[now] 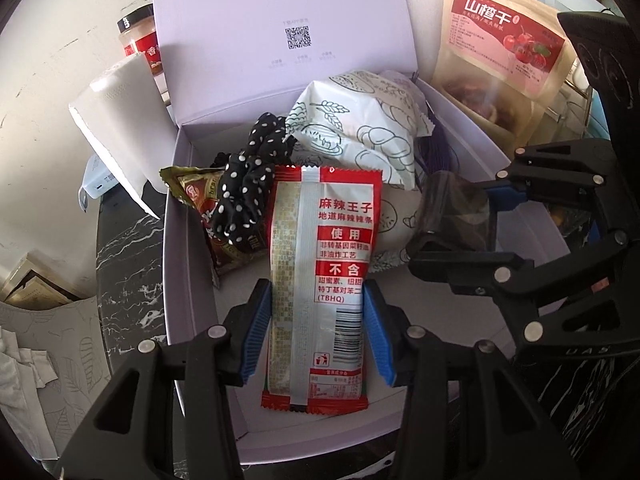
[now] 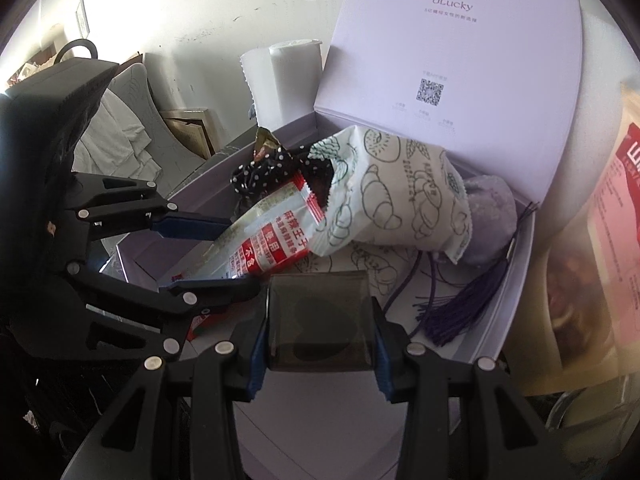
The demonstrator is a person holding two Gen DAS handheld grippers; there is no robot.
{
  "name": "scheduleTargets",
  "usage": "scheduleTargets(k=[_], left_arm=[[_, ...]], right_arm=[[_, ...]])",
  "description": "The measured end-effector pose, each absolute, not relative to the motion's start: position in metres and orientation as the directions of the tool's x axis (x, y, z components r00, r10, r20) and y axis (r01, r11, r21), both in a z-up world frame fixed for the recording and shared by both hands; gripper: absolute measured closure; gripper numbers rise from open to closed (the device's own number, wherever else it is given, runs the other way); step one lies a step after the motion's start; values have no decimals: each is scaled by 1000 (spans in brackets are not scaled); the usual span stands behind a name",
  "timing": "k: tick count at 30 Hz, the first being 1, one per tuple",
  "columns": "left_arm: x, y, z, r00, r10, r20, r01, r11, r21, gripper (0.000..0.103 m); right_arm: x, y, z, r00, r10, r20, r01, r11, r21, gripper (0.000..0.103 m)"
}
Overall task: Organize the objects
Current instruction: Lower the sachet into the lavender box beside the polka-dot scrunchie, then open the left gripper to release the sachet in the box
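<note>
My left gripper [image 1: 318,328] is shut on a red and white snack packet [image 1: 320,272] and holds it over the open lilac box [image 1: 180,240]. My right gripper [image 2: 320,334] is shut on a dark translucent case [image 2: 320,320], held over the box's near right side; it shows in the left wrist view [image 1: 456,212] too. In the box lie a white bread-print bag [image 2: 400,204], a black polka-dot scrunchie [image 1: 248,184], a brown snack pack [image 1: 200,200], a purple pouch [image 2: 492,216] and a purple tassel [image 2: 452,312].
The box lid [image 1: 280,32] stands upright at the back. A paper towel roll [image 1: 120,120] and a red-labelled jar [image 1: 140,40] stand left of it. A large hawthorn snack bag [image 1: 500,60] leans at the right. The box sits on a dark marble tabletop [image 1: 128,248].
</note>
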State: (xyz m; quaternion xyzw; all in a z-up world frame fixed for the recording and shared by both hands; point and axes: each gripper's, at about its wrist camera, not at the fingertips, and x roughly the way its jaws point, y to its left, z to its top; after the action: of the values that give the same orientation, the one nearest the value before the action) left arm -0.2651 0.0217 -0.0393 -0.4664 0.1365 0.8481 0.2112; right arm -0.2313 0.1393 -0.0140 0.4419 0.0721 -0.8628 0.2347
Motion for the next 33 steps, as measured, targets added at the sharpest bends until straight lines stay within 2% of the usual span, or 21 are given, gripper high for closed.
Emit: scheduleTargets(k=[20, 33], left_arm=[[-272, 23, -48, -436, 192, -879, -496, -866, 57, 52], [-260, 17, -31, -456, 180, -871, -464, -884, 60, 47]], right_arm=[[-234, 135, -16, -496, -319, -808, 454, -888, 71, 60], [-229, 131, -3, -513, -300, -804, 451, -891, 45, 58]])
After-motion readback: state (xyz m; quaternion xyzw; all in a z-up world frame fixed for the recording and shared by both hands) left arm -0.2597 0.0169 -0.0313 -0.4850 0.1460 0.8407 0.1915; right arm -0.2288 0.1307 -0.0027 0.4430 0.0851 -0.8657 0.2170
